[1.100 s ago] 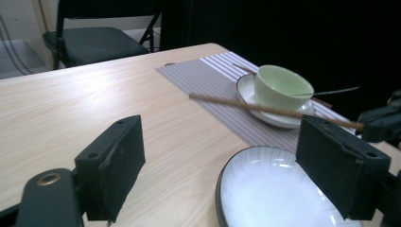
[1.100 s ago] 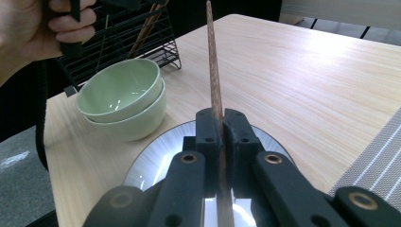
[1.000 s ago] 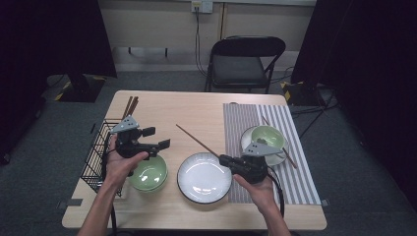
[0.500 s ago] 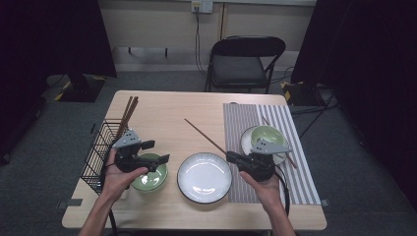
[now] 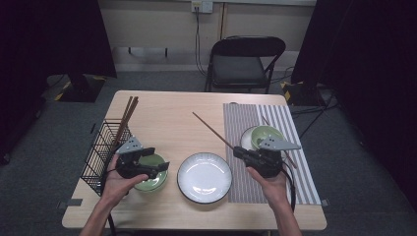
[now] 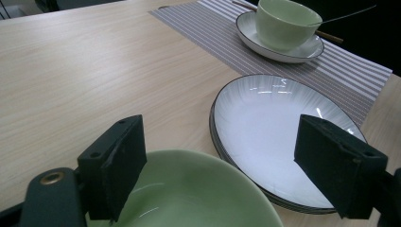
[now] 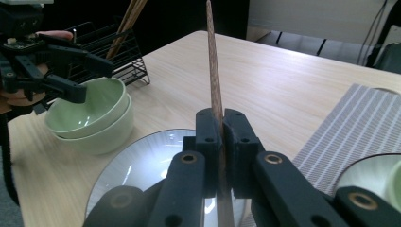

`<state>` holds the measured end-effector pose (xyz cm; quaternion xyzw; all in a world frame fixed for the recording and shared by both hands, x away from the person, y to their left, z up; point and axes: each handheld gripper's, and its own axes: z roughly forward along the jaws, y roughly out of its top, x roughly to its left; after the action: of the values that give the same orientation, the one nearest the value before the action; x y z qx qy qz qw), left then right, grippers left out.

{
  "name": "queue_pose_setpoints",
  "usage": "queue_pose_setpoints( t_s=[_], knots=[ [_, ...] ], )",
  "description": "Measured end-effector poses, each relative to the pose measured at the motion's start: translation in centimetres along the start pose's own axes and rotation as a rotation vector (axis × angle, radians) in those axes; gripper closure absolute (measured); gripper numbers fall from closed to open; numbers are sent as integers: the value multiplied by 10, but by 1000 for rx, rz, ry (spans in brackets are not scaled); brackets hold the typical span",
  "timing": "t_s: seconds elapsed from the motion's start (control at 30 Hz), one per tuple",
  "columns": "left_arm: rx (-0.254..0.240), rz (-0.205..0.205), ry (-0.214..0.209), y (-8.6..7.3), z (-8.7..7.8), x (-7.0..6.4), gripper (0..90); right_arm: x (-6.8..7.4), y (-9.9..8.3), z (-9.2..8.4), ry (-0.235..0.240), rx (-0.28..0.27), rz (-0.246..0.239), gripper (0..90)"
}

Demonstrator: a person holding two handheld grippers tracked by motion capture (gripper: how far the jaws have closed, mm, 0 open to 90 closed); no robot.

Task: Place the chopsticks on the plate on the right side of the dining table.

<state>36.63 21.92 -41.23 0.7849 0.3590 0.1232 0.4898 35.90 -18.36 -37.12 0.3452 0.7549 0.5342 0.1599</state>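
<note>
Near the tabletop's front edge, I keep my right gripper [image 5: 242, 153] clamped on the slim wooden chopstick [image 5: 212, 130], while my left gripper [image 5: 160, 169] stays wide open over the stacked pale-green ceramic bowls [image 5: 150, 180].

Bare tabletop [image 5: 167, 115] beyond white plate [image 5: 204, 177]

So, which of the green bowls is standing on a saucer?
The green bowl on the striped placemat, on the right. It stands on a white saucer. The other green bowls are stacked directly on the wood beside the wire rack.
</note>
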Motion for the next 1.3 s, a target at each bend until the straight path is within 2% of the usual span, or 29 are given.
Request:
queue_pose_setpoints(
  t_s=[0.03,0.07,0.17,0.2,0.37,0.47,0.53,0.57,0.73,0.9,0.97,1.07,1.13,1.2,1.3],
  knots=[
    [6,9,5,-1,-1,1,171,-1,2,-2,-6,0,-6,853],
    [1,-6,1,-1,0,0,171,-2,4,-4,-12,1,-10,853],
    [7,0,4,-2,0,1,171,-8,10,-10,-34,-3,-12,853],
    [7,-13,2,-3,1,0,171,-10,11,-12,-43,-7,-18,853],
    [17,3,6,-4,3,-2,171,-20,15,-19,-74,-8,-19,853],
    [6,7,-9,-4,3,-2,162,-26,17,-23,-98,-2,-7,853],
    [-7,-7,-25,-5,3,-1,162,-30,18,-27,-98,-14,-1,853],
    [1,0,-11,-4,3,-1,163,-32,20,-28,-106,-11,-4,853],
    [6,7,-6,-5,4,-2,163,-43,24,-38,-140,-13,1,853],
    [15,12,-1,-5,4,-2,163,-58,25,-45,-170,-13,4,853],
    [8,-1,-9,-5,4,-2,163,-64,25,-46,-182,-13,13,853],
    [8,10,-14,-5,4,-2,164,-74,22,-47,-205,1,20,853],
    [-5,7,-47,-5,4,-1,161,-81,20,-47,-220,14,26,853],
    [7,14,-28,-4,3,-1,161,-86,18,-48,-235,23,27,853],
    [2,3,-25,-5,3,0,161,-94,16,-51,-256,25,39,853]
  ],
)
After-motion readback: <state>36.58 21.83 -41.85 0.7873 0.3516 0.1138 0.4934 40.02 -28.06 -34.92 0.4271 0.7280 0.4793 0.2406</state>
